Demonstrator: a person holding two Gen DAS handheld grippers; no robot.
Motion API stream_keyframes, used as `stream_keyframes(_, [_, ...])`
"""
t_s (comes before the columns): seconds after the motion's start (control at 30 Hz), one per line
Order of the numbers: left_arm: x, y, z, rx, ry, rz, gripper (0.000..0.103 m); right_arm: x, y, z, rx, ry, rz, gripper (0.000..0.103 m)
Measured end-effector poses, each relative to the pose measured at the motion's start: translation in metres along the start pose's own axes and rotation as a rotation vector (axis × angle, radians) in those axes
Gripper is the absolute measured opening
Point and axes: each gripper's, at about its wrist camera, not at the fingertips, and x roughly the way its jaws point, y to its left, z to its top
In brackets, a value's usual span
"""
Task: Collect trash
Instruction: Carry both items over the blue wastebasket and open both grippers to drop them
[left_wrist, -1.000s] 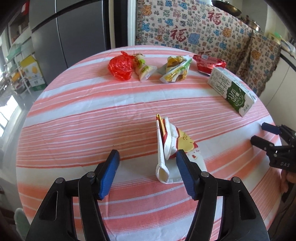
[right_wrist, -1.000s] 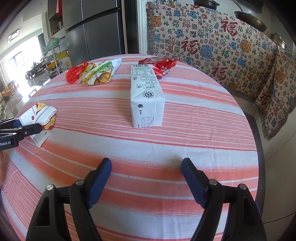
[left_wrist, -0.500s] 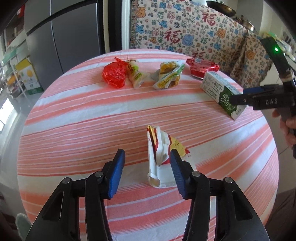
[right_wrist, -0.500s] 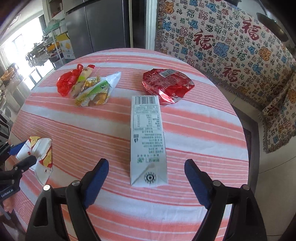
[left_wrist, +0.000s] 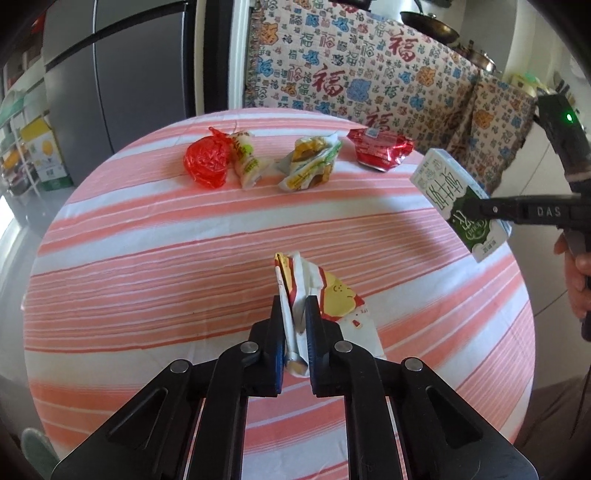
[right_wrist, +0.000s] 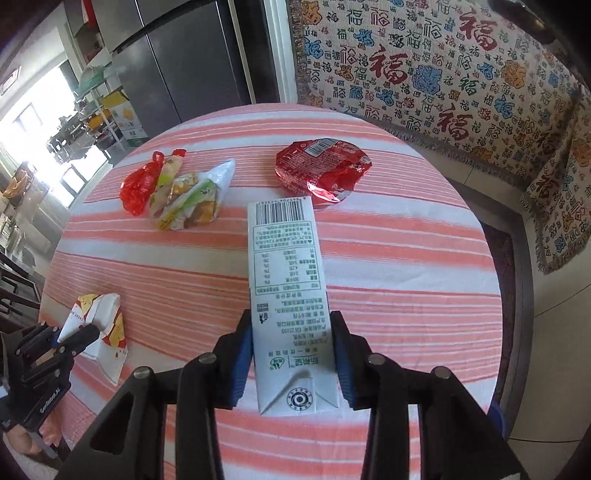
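Now both tools are clamped on trash. The left tool (left_wrist: 295, 325) pinches the folded edge of a crumpled yellow and white paper wrapper (left_wrist: 317, 295), which sits near the front edge of the round worktop (left_wrist: 147, 240) with its striped pink and white cloth; the wrapper's lower flap spreads on the cloth to the right of the fingers. The right tool (right_wrist: 293, 350) grips a white milk carton (right_wrist: 288, 280) by its two long sides, close to the folded end, with the barcode end pointing away toward the far edge. From the left wrist view the carton (left_wrist: 458, 199) appears lifted above the right edge of the worktop, tilted, green print showing.

Along the far edge lie four more pieces: a crumpled red plastic bag (left_wrist: 205, 162), touching a small white and green snack packet (left_wrist: 245, 162), then a yellow and green wrapper (left_wrist: 310, 162) just beside it, and a round red foil pack (left_wrist: 380, 149) nearest the right. A patterned blanket (right_wrist: 443, 74) hangs behind the worktop.
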Motion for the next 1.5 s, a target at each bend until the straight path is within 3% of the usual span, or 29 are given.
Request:
stream_keyframes(0.4, [-0.021, -0.055, -0.004, 0.016, -0.018, -0.086, 0.008, -0.063, -0.054, -0.082, 0.097, -0.100, 0.014, 0.040])
stream_keyframes(0.7, [-0.017, -0.166, -0.003, 0.135, 0.007, -0.229, 0.008, -0.099, -0.154, -0.133, 0.281, -0.158, -0.055, 0.040])
stream_keyframes(0.87, [-0.008, -0.242, -0.005, 0.219, 0.042, -0.332, 0.008, -0.106, -0.209, -0.167, 0.372, -0.144, -0.139, 0.040])
stream_keyframes(1.07, [0.011, -0.323, -0.008, 0.318, 0.078, -0.392, 0.008, -0.107, -0.260, -0.205, 0.450, -0.110, -0.206, 0.040])
stream_keyframes(1.23, [0.040, -0.374, -0.016, 0.376, 0.113, -0.408, 0.008, -0.094, -0.301, -0.236, 0.520, -0.059, -0.225, 0.040])
stream_keyframes(1.5, [0.079, -0.420, -0.038, 0.425, 0.173, -0.398, 0.008, -0.080, -0.337, -0.263, 0.562, -0.030, -0.212, 0.040])
